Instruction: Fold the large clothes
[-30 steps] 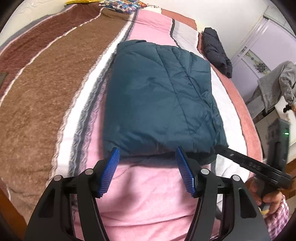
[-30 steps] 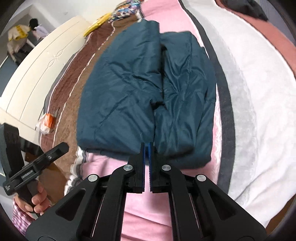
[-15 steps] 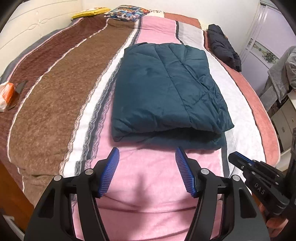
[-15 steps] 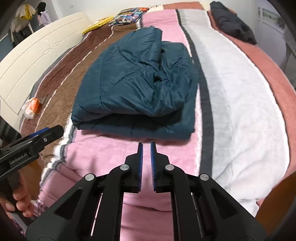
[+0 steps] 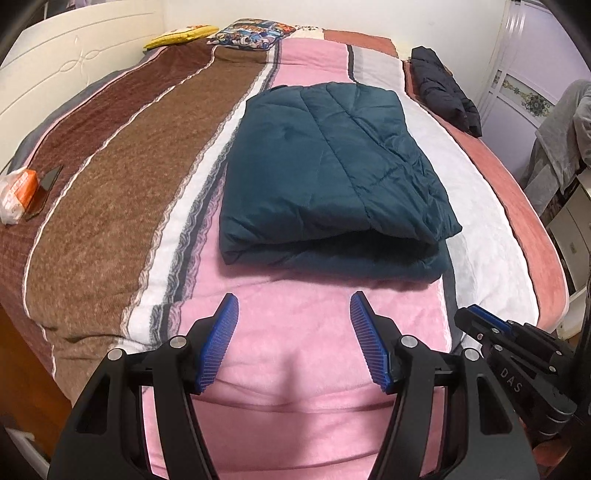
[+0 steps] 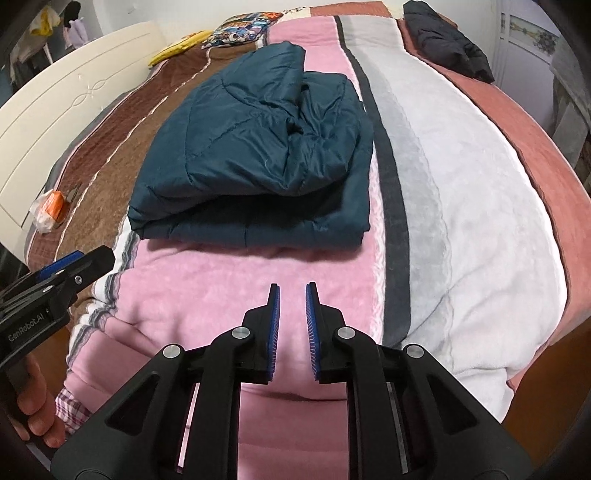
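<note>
A dark teal padded jacket [image 5: 325,177] lies folded into a thick rectangle on the striped bed blanket [image 5: 110,192]; in the right wrist view the folded jacket [image 6: 258,155] shows its bunched top layer. My left gripper [image 5: 293,306] hangs wide open over the pink stripe, a short way in front of the jacket's near edge, nothing between its jaws. My right gripper [image 6: 292,291] is over the same stripe, its jaws opening with a narrow gap and nothing between them. Each gripper shows at the other view's edge: right gripper [image 5: 476,317], left gripper [image 6: 88,260].
A black jacket [image 5: 443,92] lies at the bed's far right. Pillows [image 5: 247,33] sit at the head. An orange-and-white packet [image 5: 18,194] and a dark flat object rest at the left edge. A white headboard [image 6: 74,114] and a cabinet [image 5: 576,229] flank the bed.
Both grippers have pulled back from the jacket's near edge, so more pink blanket shows before them. The right gripper's jaws, nearly together before, have parted a little. The jacket stays folded.
</note>
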Available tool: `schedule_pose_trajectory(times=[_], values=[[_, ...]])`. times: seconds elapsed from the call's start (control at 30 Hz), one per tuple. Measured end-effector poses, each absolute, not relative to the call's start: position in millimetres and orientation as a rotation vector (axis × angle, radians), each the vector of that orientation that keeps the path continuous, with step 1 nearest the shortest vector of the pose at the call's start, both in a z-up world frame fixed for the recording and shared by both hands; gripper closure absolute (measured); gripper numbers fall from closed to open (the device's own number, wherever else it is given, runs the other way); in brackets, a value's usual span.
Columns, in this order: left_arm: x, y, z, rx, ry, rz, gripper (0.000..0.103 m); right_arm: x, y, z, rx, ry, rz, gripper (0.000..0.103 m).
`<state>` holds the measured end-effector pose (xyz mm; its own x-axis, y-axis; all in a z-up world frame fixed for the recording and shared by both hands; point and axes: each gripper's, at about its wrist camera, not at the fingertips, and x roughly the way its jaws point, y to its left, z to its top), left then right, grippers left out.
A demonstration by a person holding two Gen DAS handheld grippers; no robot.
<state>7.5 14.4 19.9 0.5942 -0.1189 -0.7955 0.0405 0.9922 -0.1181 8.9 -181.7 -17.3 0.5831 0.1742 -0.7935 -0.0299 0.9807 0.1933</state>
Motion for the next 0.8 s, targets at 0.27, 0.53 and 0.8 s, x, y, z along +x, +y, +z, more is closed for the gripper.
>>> schedule_pose_trajectory(times=[0.27, 0.53, 0.8], values=[[4, 13, 14, -0.105, 0.953, -0.097, 0.041, 4, -183, -16, 0.163, 0.937, 0.109, 0.088], [3, 6, 10, -0.089, 0.973, -0.103, 0.041, -2, -189, -15, 0.163, 0.932, 0.093, 0.088], [-4, 7, 13, -0.083, 0.971, -0.094, 0.042, -7, -186, -14, 0.162, 0.936, 0.100, 0.088]])
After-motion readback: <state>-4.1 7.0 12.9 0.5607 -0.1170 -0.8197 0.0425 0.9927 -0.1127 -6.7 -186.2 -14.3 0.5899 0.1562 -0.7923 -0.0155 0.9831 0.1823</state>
